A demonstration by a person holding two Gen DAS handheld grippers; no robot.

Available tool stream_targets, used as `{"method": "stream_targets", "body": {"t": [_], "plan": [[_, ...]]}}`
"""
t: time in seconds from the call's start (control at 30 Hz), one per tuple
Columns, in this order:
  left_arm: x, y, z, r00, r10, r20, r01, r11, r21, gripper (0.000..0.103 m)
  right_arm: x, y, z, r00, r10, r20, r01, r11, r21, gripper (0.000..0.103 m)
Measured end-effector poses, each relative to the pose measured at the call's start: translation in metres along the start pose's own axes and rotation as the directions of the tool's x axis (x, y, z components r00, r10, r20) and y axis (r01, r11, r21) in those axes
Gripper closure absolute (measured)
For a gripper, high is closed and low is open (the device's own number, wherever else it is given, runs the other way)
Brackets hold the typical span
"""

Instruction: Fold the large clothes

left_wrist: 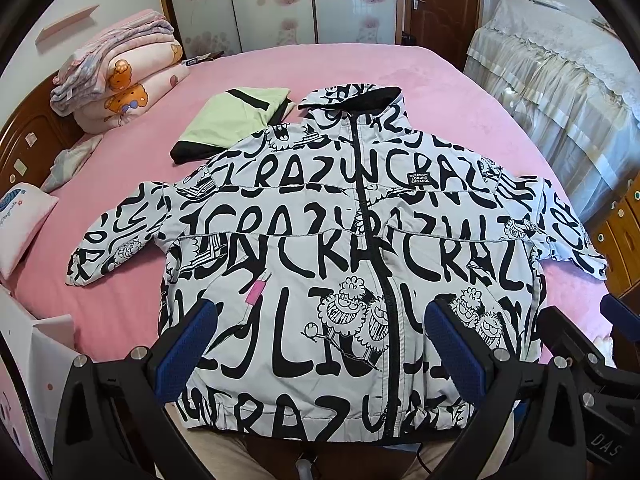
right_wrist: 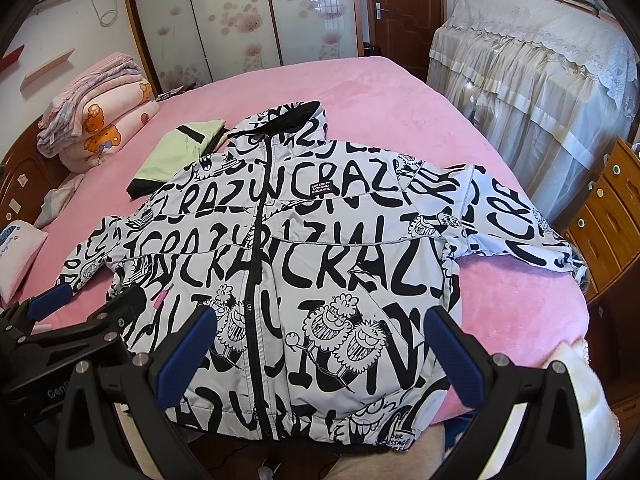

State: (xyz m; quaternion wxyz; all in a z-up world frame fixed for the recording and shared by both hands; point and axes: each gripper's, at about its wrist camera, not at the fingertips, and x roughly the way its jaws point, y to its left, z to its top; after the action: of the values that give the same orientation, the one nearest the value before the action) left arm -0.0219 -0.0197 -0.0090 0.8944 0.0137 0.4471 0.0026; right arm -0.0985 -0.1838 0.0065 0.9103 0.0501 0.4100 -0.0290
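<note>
A white padded jacket printed all over with black lettering and cartoon faces [left_wrist: 320,240] lies face up and zipped on the pink bed [left_wrist: 400,76], sleeves spread out to either side, hood away from the person and hem nearest. Its long axis, along the black zipper, runs straight ahead of both claws. The left claw [left_wrist: 320,344] and right claw [right_wrist: 320,350] both hover spread wide over the lower front panels, holding nothing. The left claw sits nearer the jacket's left-side sleeve, the right claw nearer the sleeve that reaches toward the wooden drawers [right_wrist: 608,216]. A folded pale green garment [left_wrist: 236,116] lies partly tucked under the far shoulder. The hem's middle is cut off behind the claws, and the right cuff is hard to make out.
</note>
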Motion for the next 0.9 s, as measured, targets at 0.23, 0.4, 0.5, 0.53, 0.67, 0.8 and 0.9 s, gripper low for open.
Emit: {"method": "stream_targets", "body": {"t": [0.23,0.4,0.5,0.53,0.67,0.8,0.9], "plan": [[-0.001,-0.001,-0.001,1.0,0.0,0.0,0.0,1.0,0.004,0.001,0.002,-0.003,0.004,1.0,0.002,-0.002,-0.002,1.0,0.003,0.0],[-0.009,0.001,-0.005,1.0,-0.009,0.015,0.008,1.0,0.026,0.001,0.007,-0.005,0.004,1.0,-0.003,-0.003,0.003,1.0,0.01,0.0],[-0.018,-0.002,-0.006,1.0,-0.007,0.031,0.005,0.999,0.045,0.001,0.011,-0.008,0.006,1.0,-0.003,-0.004,0.003,1.0,0.023,0.0],[-0.021,-0.002,-0.008,0.999,-0.006,0.036,0.004,0.999,0.05,0.001,0.014,-0.011,0.012,1.0,-0.001,-0.005,0.001,1.0,0.029,0.0],[-0.029,-0.011,0.004,0.999,-0.005,0.046,0.002,0.998,0.07,0.001,0.014,-0.023,0.021,1.0,-0.005,0.007,0.005,0.999,0.046,0.0],[-0.034,-0.019,0.016,0.999,-0.022,0.048,0.017,0.995,0.097,0.001,0.01,-0.036,0.03,0.999,-0.029,0.037,0.027,0.998,0.059,0.0],[-0.032,-0.033,0.038,0.997,-0.048,0.059,0.04,0.992,0.122,0.001,0.01,-0.05,0.039,0.998,-0.044,0.054,0.04,0.996,0.079,0.0]]}}
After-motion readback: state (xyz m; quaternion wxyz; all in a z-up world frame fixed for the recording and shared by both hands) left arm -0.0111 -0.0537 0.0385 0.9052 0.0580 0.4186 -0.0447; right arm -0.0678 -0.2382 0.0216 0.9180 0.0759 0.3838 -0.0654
